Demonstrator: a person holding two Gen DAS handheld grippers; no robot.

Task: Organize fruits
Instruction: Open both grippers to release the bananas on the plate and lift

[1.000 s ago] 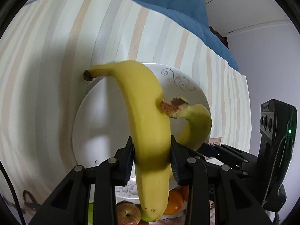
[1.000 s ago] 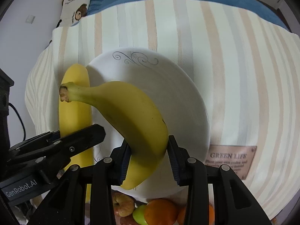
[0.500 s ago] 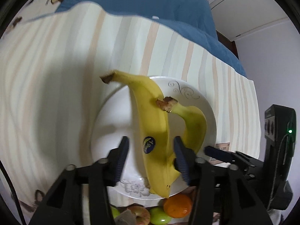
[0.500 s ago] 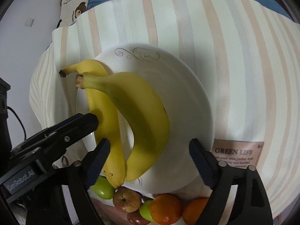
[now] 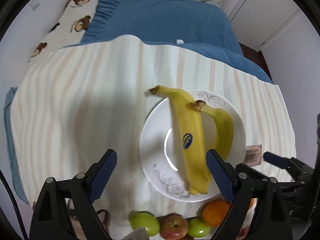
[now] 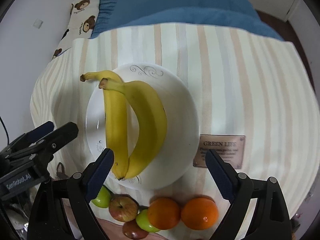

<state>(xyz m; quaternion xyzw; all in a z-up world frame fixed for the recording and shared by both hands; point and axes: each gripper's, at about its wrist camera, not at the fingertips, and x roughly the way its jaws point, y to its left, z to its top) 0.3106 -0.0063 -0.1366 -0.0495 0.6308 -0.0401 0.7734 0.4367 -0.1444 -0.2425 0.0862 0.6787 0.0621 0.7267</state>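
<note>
Two yellow bananas lie side by side on a white plate [image 5: 154, 140] on the striped cloth. The longer banana [image 5: 188, 132], with a blue sticker, rests left of the curved banana [image 5: 225, 132]. My left gripper [image 5: 162, 156] hangs above the plate's near left part, jaws opening, pads touching nothing. In the right wrist view the same plate [image 6: 180, 100] holds the long banana [image 6: 116, 120] and the curved banana [image 6: 152, 116]. My right gripper [image 6: 160, 156] stands above the plate's near edge, jaws opening wide, with nothing gripped.
Near the front edge lie two oranges [image 6: 164, 213], green apples [image 6: 101, 198] and red apples [image 6: 123, 208]. A brown "GREEN LIFE" label [image 6: 220, 152] is sewn on the cloth right of the plate. A blue blanket [image 6: 180, 2] and a bear-print pillow [image 6: 84, 6] lie beyond.
Both grippers let go of their bananas, which now lie on the plate. Both grippers opened wide and rose away from the plate; the left view swung up.
</note>
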